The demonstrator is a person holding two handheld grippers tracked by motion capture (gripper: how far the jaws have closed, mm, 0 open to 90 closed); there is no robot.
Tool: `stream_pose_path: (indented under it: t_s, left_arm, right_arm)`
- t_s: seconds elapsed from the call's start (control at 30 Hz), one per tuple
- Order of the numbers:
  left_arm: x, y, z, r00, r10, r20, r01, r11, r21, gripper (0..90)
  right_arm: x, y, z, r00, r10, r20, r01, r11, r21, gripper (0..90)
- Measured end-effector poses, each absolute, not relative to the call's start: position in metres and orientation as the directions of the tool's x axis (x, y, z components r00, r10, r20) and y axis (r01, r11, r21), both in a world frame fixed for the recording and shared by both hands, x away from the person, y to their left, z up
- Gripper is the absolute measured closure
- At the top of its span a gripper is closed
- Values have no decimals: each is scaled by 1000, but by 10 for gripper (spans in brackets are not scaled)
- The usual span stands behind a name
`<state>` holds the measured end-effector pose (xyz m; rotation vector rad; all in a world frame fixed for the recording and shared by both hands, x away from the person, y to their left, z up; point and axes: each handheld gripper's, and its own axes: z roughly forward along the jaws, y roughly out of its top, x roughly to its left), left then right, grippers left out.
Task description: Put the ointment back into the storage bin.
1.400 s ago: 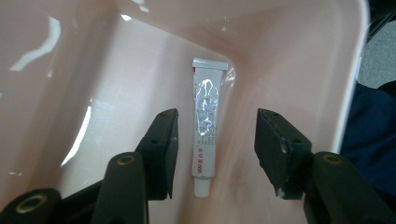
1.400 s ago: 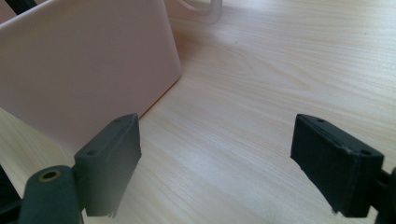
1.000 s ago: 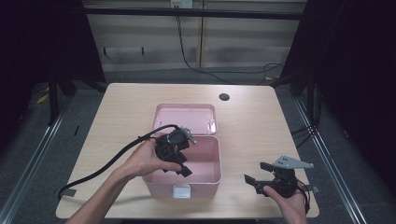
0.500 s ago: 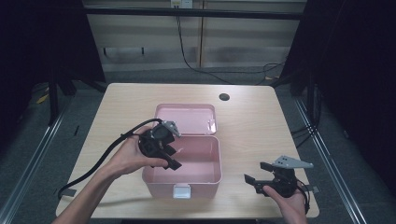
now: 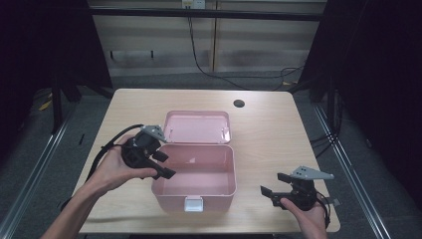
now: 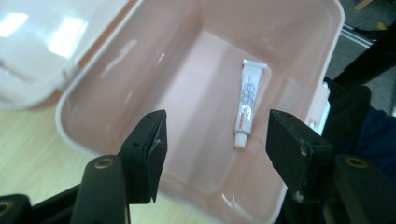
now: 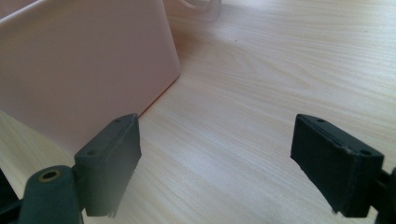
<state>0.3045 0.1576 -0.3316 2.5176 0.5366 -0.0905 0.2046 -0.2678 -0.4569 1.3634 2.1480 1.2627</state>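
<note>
Tube: a small white tube (image 6: 246, 102) is lying on the floor of the pink box (image 5: 219, 185), loose, nothing touching it.
Box: sitting open near the front edge of the worktop (image 5: 278, 129), lid (image 5: 198, 127) leaning back towards the far edge.
Left tongs (image 5: 160, 164): hovering at the box's left rim, jaws having just been opening, standing apart with nothing between them.
Right tongs (image 5: 272, 185): resting near the worktop's front right corner, jaws gaping wide, empty.
</note>
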Motion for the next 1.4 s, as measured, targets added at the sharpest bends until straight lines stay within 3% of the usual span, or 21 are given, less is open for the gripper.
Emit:
stream_pose_path:
  t_s: [0.63,0.93,1.4]
  left_arm:
    - [295,221,-356,876,437,-203,471,-686,555,410]
    - [289,239,-373,873,449,-189,477,-708,520,411]
    - [277,258,-422,777,595,-206,597,-591,543,425]
  right_arm:
    - [205,-268,-458,-506,841,193,579,165,798,157]
    - [205,-268,-458,-506,841,192,579,166,798,157]
    - [207,-263,-464,-525,826,204,623,210,754,154]
